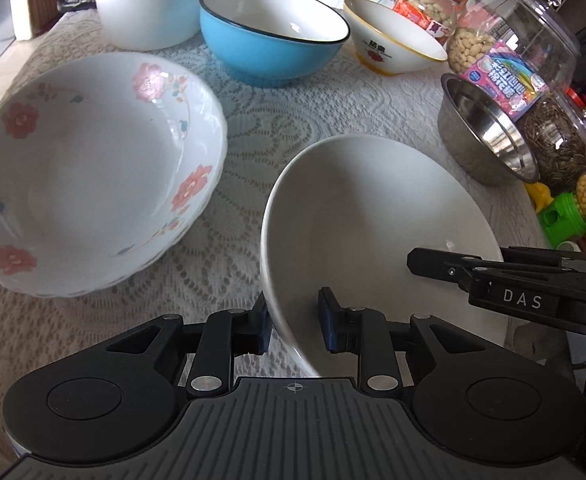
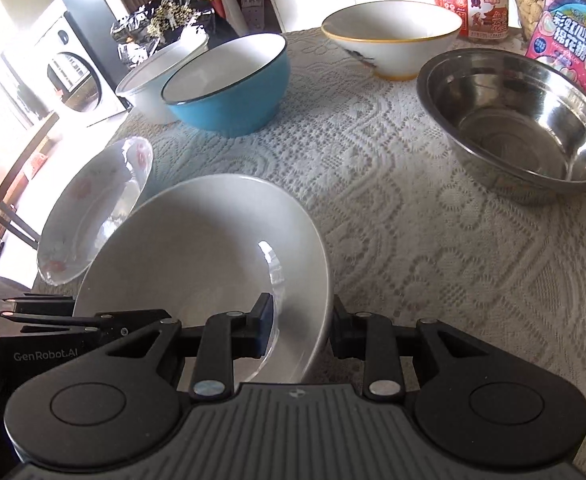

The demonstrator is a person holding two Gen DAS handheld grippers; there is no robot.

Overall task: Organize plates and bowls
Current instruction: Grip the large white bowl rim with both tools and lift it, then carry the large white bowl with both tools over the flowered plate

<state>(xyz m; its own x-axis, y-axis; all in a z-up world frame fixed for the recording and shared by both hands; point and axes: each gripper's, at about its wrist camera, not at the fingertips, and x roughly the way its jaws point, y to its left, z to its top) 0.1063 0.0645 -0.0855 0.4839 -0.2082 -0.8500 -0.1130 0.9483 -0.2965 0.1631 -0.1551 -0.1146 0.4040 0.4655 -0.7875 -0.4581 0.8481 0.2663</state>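
Nearest us, the left gripper (image 1: 293,324) straddles the near rim of the plain white bowl (image 1: 377,216), pads not visibly pressing, while the right gripper (image 2: 303,330) clamps the same bowl's rim on the other side, holding it tilted over the lace tablecloth (image 2: 393,220). Just left lies the floral plate (image 1: 89,172); beyond stand a blue bowl (image 1: 273,36), a white tub-shaped bowl (image 1: 153,4), a gold-rimmed bowl (image 1: 393,36). To the right, a steel bowl (image 2: 521,124) sits before snack jars (image 1: 521,40).
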